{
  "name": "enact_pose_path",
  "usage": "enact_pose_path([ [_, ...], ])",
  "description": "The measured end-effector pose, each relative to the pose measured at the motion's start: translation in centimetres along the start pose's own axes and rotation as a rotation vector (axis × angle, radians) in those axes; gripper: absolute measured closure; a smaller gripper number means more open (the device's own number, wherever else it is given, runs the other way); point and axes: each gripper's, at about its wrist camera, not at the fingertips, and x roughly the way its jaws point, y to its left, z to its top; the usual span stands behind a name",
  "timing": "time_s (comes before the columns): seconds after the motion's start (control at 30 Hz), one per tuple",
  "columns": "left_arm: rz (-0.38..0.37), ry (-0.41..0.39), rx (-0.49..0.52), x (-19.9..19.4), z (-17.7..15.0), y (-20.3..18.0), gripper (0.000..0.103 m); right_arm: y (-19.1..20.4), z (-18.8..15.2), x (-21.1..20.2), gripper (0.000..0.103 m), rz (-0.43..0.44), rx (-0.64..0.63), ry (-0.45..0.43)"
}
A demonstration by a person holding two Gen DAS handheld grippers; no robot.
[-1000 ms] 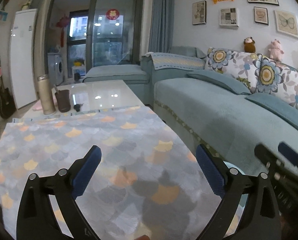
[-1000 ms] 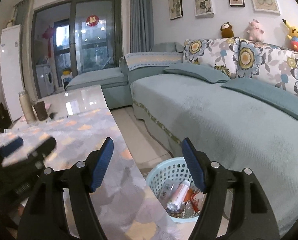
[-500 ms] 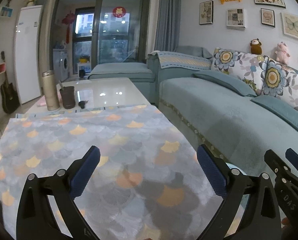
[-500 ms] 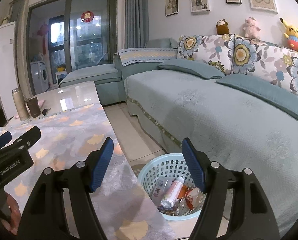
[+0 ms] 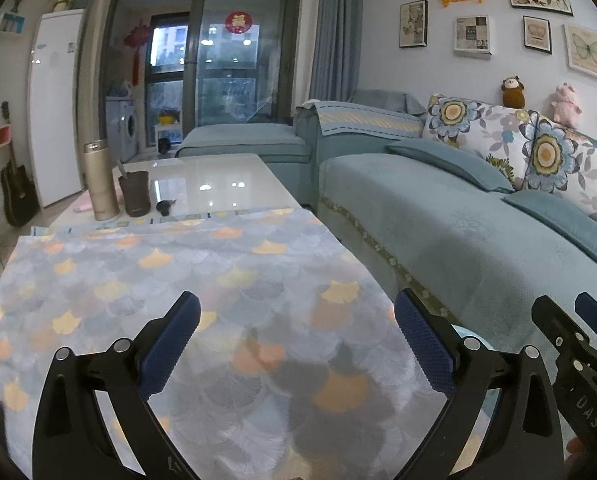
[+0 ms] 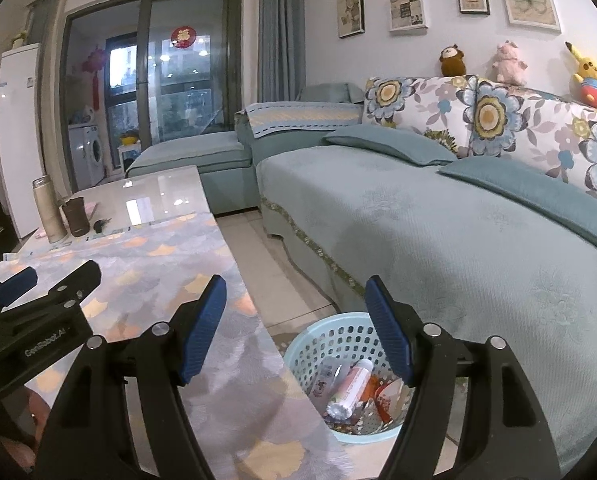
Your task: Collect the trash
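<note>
Trash sits in the pale blue perforated plastic basket on the tiled floor, in the gap between the long edge of the low table and the teal sofa. Inside: a white-capped pink cylindrical tube, a clear crumpled wrapper, and red-and-white packets. All of it looks light; the wrappers are likely soft and slippery, and the tube is stiffer, best pinched across its middle. The basket itself seems light and springy, and its rim is the natural hold. The right gripper hangs above the basket, blue pads opening, nothing between them. The left gripper hovers over the scallop-patterned grey and orange tablecloth, jaws wide apart and empty. No loose trash shows on the cloth. At the table's far corner stand a beige steel flask and a dark brown cup. The basket's near rim and lower contents are hidden behind the right gripper's frame; the floor under the table is unseen, and labels on the packets are unreadable.
</note>
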Motion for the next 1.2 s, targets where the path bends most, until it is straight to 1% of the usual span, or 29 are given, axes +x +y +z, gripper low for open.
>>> enact_pose_path([
  [0.23, 0.005, -0.001, 0.006, 0.19, 0.06, 0.03, 0.008, 0.40, 0.15, -0.22, 0.034, 0.002, -0.017, -0.012],
  [0.4, -0.006, 0.002, 0.010, 0.34, 0.07, 0.14, 0.008, 0.42, 0.22, -0.20, 0.033, 0.004, -0.012, -0.008],
  [1.2, -0.006, 0.006, 0.011, 0.34, 0.08, -0.07, 0.008, 0.57, 0.11, -0.05, 0.031, 0.012, -0.020, 0.000],
])
